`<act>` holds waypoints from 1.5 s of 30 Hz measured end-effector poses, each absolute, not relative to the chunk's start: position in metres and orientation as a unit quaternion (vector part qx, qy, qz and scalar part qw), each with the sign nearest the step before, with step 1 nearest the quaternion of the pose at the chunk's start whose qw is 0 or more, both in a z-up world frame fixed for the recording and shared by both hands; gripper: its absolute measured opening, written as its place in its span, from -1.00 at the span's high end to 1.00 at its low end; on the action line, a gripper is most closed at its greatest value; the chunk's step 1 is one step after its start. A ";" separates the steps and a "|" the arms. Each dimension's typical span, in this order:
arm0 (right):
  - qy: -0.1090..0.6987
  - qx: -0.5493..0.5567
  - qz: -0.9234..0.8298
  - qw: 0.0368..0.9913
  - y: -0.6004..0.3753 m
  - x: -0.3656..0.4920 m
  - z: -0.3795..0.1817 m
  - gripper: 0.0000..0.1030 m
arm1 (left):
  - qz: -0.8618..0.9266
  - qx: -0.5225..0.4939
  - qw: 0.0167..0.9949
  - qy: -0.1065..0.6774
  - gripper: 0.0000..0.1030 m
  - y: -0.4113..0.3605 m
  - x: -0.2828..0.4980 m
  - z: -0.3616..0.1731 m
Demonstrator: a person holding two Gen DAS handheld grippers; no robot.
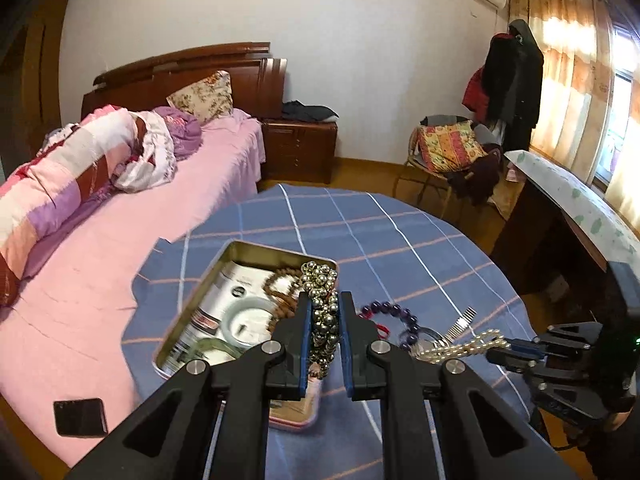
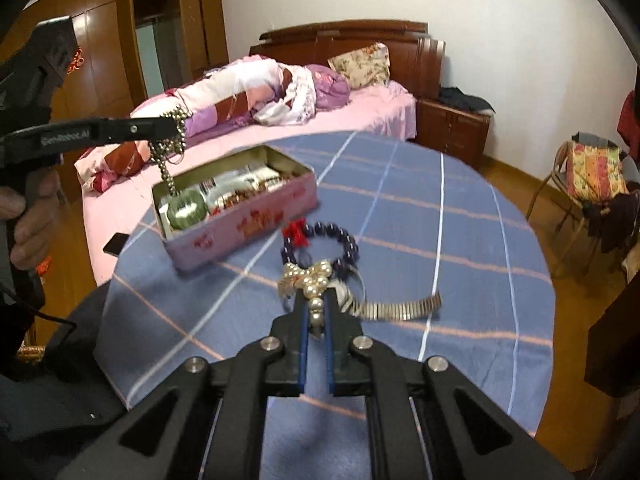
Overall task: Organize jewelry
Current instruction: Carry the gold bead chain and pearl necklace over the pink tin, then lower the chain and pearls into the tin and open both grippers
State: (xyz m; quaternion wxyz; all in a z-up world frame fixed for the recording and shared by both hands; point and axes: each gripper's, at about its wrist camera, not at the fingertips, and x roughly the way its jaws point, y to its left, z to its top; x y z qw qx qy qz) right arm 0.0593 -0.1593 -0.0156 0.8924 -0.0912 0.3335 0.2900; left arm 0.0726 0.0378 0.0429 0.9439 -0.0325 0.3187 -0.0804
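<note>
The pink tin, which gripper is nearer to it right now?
Left. The left gripper hangs just above the pink tin's open top, its silver bead chain dangling inside. The right gripper holds pearls beyond the purple bracelet.

Left gripper angled down, blue pads clamped on strand of metal beads, strand dangling below jaws. Person's left hand wrapped round its handle. Right gripper angled down, jaws nearly together, pinching pearl strand between fingertips.
</note>
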 end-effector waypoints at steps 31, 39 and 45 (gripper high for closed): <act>0.278 -0.105 0.305 0.905 -0.036 0.135 0.020 0.83 | -0.014 -0.049 0.939 0.339 0.77 0.090 0.138 0.015; 0.288 -0.100 0.293 0.906 -0.023 0.154 0.007 0.83 | -0.006 -0.045 0.934 0.354 0.77 0.093 0.153 0.002; 0.294 -0.095 0.286 0.907 -0.014 0.164 -0.005 0.83 | -0.003 -0.041 0.930 0.366 0.77 0.090 0.163 -0.007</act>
